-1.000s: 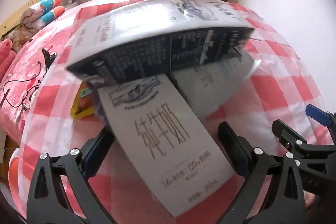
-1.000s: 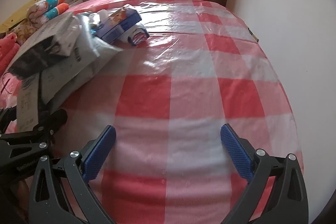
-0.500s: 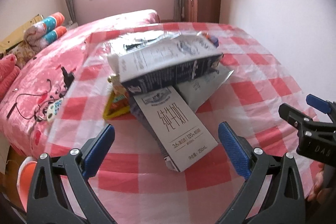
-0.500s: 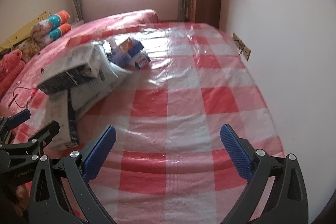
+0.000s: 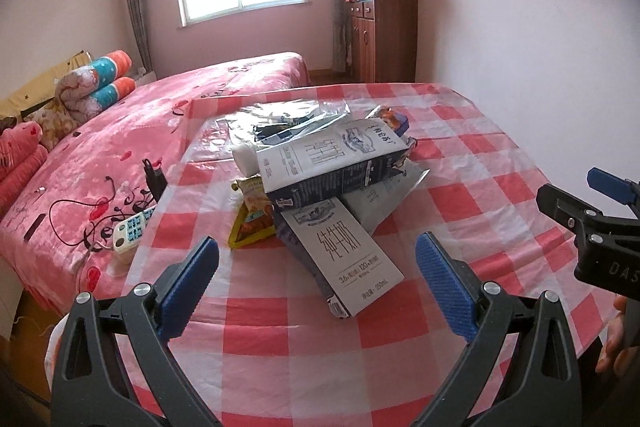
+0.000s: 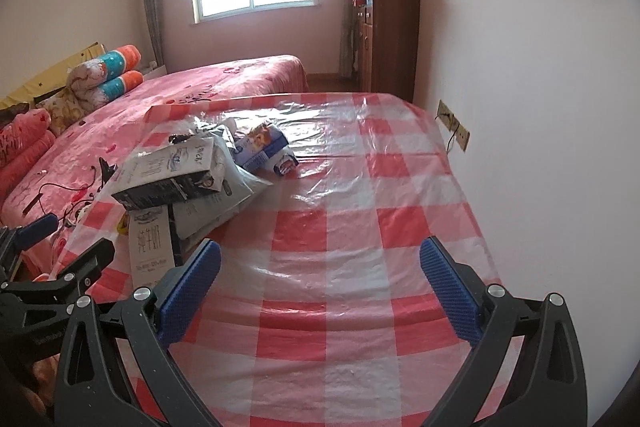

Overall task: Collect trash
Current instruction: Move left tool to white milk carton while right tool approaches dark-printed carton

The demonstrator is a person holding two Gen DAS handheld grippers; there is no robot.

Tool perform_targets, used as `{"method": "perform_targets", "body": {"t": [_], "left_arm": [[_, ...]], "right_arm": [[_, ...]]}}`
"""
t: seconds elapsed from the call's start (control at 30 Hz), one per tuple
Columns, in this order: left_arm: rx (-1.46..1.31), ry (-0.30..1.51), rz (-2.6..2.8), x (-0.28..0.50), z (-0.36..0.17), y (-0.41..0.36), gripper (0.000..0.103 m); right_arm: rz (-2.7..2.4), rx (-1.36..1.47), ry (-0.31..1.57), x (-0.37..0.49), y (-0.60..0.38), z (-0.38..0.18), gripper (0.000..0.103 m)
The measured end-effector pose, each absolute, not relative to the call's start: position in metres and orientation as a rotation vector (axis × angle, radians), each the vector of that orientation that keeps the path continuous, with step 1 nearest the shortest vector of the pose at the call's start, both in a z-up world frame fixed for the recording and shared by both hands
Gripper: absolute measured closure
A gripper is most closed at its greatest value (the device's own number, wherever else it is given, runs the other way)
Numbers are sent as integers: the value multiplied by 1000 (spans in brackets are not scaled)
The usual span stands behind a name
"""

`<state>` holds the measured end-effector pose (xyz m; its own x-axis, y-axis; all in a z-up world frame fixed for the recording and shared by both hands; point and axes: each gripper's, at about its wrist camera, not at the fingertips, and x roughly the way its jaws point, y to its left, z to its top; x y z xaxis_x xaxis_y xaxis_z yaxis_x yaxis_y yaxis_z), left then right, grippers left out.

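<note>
A pile of trash lies on the red-and-white checked table. A white milk carton lies flat at the front, and a dark-sided carton rests across it. A grey pouch, a yellow snack wrapper, a white bottle and a blue box surround them. My left gripper is open and empty, just before the pile. My right gripper is open and empty over bare tablecloth, right of the pile.
A pink bed runs along the table's left edge, with a cable and power strip on it. A wooden cabinet stands at the back. The wall closes the table's right side.
Both grippers have pulled back and risen away from the pile. The cartons now look smaller and lie free on the table.
</note>
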<state>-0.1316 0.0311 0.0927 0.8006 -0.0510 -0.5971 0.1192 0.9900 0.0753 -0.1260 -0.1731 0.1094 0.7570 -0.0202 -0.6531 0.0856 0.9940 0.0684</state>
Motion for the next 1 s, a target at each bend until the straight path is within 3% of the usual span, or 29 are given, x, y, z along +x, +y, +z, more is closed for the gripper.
{"method": "perform_targets", "body": {"t": [1.0], "left_arm": [[65, 671, -124, -144, 85, 46, 4]], "right_arm": [[-14, 53, 730, -139, -156, 95, 4]]}}
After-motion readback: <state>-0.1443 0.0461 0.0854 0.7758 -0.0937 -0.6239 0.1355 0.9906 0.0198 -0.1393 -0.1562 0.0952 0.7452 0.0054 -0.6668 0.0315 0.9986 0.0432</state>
